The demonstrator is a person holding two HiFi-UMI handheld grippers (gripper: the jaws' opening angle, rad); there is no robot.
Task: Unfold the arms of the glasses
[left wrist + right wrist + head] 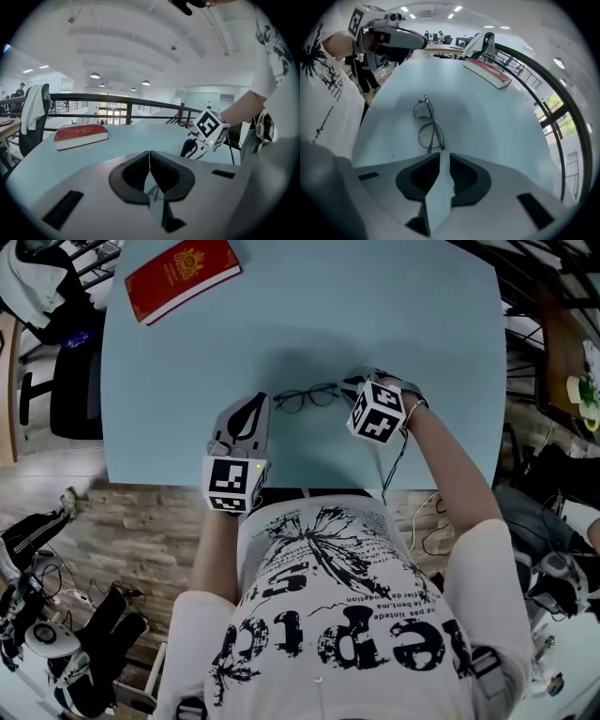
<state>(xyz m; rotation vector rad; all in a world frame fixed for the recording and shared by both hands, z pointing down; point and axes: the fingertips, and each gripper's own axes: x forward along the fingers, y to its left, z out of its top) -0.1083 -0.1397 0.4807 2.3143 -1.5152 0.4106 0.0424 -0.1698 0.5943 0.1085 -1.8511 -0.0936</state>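
Head view: the glasses [307,397] lie folded on the desk [375,315], right between the two tools. The left tool [251,411] sits just beside one lens, the right tool [354,383] just beside the other. A red book [183,276] lies well beyond both tools, at the far corner.

Left gripper view: the left tool [149,154] has its tips pressed together with nothing clamped. A thin bit of wire, probably the frame, shows low in the slot behind them.

Right gripper view: the right tool [445,157] points steeply down with its jaws parted by a narrow gap and nothing between them. The glasses [427,123] lie just ahead of its tips, arms tucked against the lenses.

This looks like the approach, with no arm swung out yet. Next the frame likely needs pinning with one tool while the other catches a thin arm near its free end. That is a delicate pinch on slippery wire.
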